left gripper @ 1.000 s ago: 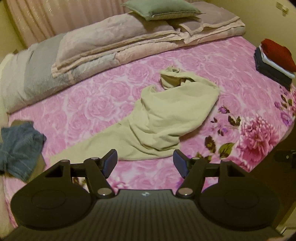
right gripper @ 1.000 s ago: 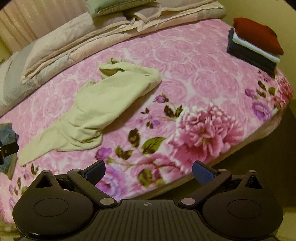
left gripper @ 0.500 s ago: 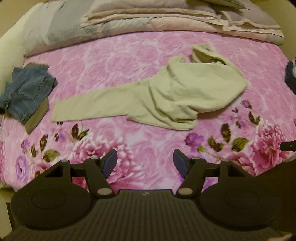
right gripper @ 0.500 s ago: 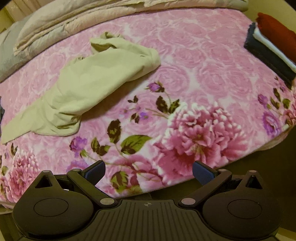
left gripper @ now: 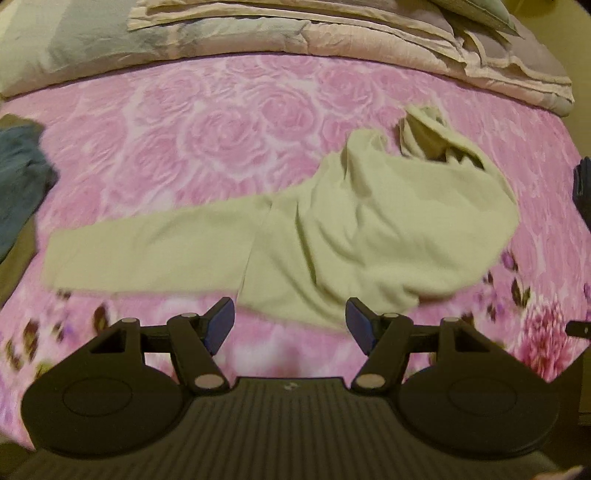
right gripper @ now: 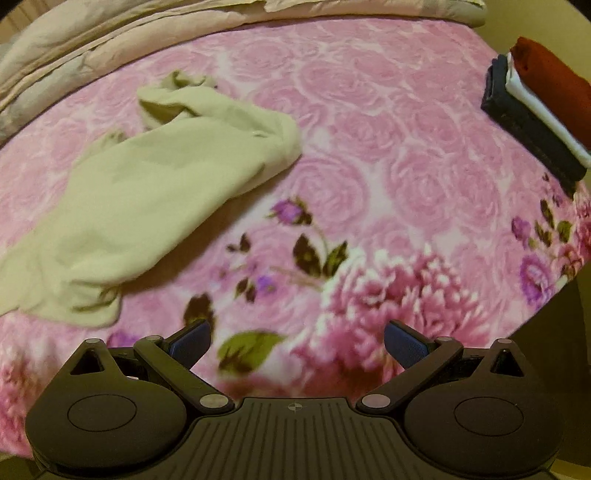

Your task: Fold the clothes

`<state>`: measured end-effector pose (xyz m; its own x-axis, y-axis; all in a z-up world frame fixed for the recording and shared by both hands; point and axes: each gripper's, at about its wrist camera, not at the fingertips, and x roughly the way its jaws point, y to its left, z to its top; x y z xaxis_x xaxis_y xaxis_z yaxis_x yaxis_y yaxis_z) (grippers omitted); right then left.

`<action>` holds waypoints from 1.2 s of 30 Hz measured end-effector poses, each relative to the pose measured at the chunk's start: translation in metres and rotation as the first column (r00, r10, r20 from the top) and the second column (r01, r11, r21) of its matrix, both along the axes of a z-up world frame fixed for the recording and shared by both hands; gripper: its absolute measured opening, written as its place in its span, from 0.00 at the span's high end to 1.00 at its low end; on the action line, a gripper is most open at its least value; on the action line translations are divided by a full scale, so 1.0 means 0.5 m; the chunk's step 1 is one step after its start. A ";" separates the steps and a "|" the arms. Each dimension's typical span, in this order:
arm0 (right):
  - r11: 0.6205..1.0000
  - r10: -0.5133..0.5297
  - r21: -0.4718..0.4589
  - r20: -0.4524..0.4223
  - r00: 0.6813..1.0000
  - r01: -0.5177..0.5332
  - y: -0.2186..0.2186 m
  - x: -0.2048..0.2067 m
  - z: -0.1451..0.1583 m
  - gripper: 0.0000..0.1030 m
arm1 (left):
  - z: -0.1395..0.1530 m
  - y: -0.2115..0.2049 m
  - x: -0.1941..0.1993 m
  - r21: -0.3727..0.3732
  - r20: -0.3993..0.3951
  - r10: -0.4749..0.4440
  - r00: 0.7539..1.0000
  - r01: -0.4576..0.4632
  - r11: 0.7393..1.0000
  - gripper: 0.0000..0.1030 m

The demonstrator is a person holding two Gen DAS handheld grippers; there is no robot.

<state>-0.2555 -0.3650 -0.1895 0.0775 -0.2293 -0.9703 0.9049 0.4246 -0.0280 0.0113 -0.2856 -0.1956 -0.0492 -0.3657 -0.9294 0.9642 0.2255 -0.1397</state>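
Blue-padded left gripper (left gripper: 290, 325) poised wide apart and empty just short of the near hem of a pale green long-sleeved top (left gripper: 332, 236), apparently lined up for a first pinch at that edge. Right gripper (right gripper: 297, 343) likewise spread and bare, hanging over a printed bloom near the bed's front edge, well apart from the cloth; likely waiting for a corner of its own.

Top sprawled unfolded on the pink floral bedspread (left gripper: 184, 140), one sleeve stretched flat toward the left, body bunched in a hump, collar end crumpled on the far side. No fold yet made, by the look of it.

Off to the left, one blue denim garment (left gripper: 18, 184) heaped at the bed's side, probably next in the queue. Far right, one neat stack of folded clothes (right gripper: 535, 103), three layers showing: dark at the bottom, white between, red on top; presumably the finished pile, kept clear of the working space.

Farthest back, folded quilts (left gripper: 295, 33) banked along the head of the bed, one green pillow (left gripper: 476, 14) on top.
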 end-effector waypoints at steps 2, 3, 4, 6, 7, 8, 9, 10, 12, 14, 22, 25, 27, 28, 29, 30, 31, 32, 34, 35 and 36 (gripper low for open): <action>1.000 0.001 -0.014 -0.013 1.000 -0.001 -0.022 0.020 -0.019 0.00 | -0.029 -0.044 0.014 0.000 -0.002 -0.019 1.000 0.019 1.000 0.39; 1.000 0.006 -0.022 -0.018 1.000 -0.007 -0.030 0.032 -0.029 0.00 | -0.044 -0.063 0.017 0.001 -0.003 -0.027 1.000 0.027 1.000 0.39; 0.999 0.012 -0.030 -0.023 1.000 -0.013 -0.038 0.045 -0.039 0.00 | -0.060 -0.081 0.021 0.002 -0.007 -0.032 0.999 0.032 0.999 0.39; 0.998 0.032 -0.053 -0.026 0.999 -0.033 -0.054 0.070 -0.054 0.00 | -0.089 -0.108 0.029 0.004 -0.024 -0.037 0.999 0.037 0.999 0.39; 0.997 0.042 -0.065 -0.024 0.999 -0.044 -0.059 0.080 -0.059 0.00 | -0.105 -0.118 0.036 0.008 -0.034 -0.032 0.999 0.032 0.999 0.39; 0.996 0.052 -0.076 -0.023 0.998 -0.053 -0.065 0.090 -0.065 0.00 | -0.120 -0.127 0.041 0.012 -0.046 -0.026 0.999 0.026 1.000 0.39; 0.995 0.056 -0.079 -0.020 0.998 -0.057 -0.068 0.094 -0.074 0.00 | -0.133 -0.132 0.046 0.013 -0.059 -0.019 0.998 0.019 1.000 0.39; 0.995 0.060 -0.083 -0.018 0.998 -0.061 -0.072 0.099 -0.082 0.00 | -0.145 -0.136 0.051 0.013 -0.074 -0.009 0.997 0.010 1.000 0.39; 0.994 0.059 -0.088 0.012 0.998 -0.058 -0.082 0.104 -0.095 0.00 | -0.166 -0.140 0.062 0.010 -0.110 0.014 0.994 -0.013 1.000 0.39; 0.994 0.050 -0.096 0.076 0.996 -0.043 -0.095 0.108 -0.100 0.04 | -0.184 -0.142 0.071 0.001 -0.151 0.040 0.988 -0.040 0.999 0.39; 0.971 0.150 -0.209 0.169 0.974 -0.113 -0.204 0.194 -0.142 0.11 | -0.245 -0.165 0.077 -0.026 -0.214 0.082 0.973 -0.089 0.996 0.50; 0.970 0.178 -0.198 0.178 0.968 -0.142 -0.240 0.214 -0.182 0.15 | -0.255 -0.161 0.061 -0.024 -0.191 0.077 0.979 -0.083 0.996 0.60; 0.974 0.206 -0.142 0.206 0.957 -0.179 -0.258 0.216 -0.213 0.53 | -0.257 -0.156 0.047 -0.027 -0.167 0.055 0.984 -0.060 0.998 0.85; 0.973 0.224 -0.106 0.225 0.948 -0.204 -0.262 0.214 -0.227 0.66 | -0.255 -0.151 0.039 -0.033 -0.161 0.040 0.986 -0.046 0.998 0.95; 0.966 0.252 -0.105 0.224 0.941 -0.234 -0.252 0.207 -0.229 0.76 | -0.250 -0.143 0.032 -0.043 -0.160 0.031 0.987 -0.039 0.998 0.97; 0.959 0.281 -0.104 0.223 0.933 -0.264 -0.241 0.200 -0.232 0.85 | -0.243 -0.132 0.026 -0.057 -0.168 0.027 0.985 -0.037 0.998 0.97; 0.951 0.308 -0.102 0.222 0.925 -0.292 -0.231 0.191 -0.233 0.87 | -0.234 -0.119 0.021 -0.073 -0.194 0.020 0.981 -0.034 0.997 0.97; 0.947 0.320 -0.095 0.228 0.920 -0.306 -0.214 0.171 -0.226 0.87 | -0.223 -0.099 0.015 -0.092 -0.234 0.010 0.972 -0.032 0.995 0.97; 0.940 0.342 -0.081 0.238 0.909 -0.333 -0.181 0.128 -0.211 0.88 | -0.193 -0.048 -0.005 -0.130 -0.317 -0.019 0.948 -0.024 0.991 0.98; 0.939 0.342 -0.061 0.237 0.909 -0.338 -0.168 0.097 -0.205 0.88 | -0.176 -0.013 -0.021 -0.144 -0.370 -0.038 0.928 -0.017 0.989 0.98; 0.938 0.342 -0.027 0.228 0.912 -0.346 -0.154 0.064 -0.202 0.88 | -0.165 0.019 -0.035 -0.143 -0.424 -0.054 0.904 -0.007 0.990 0.98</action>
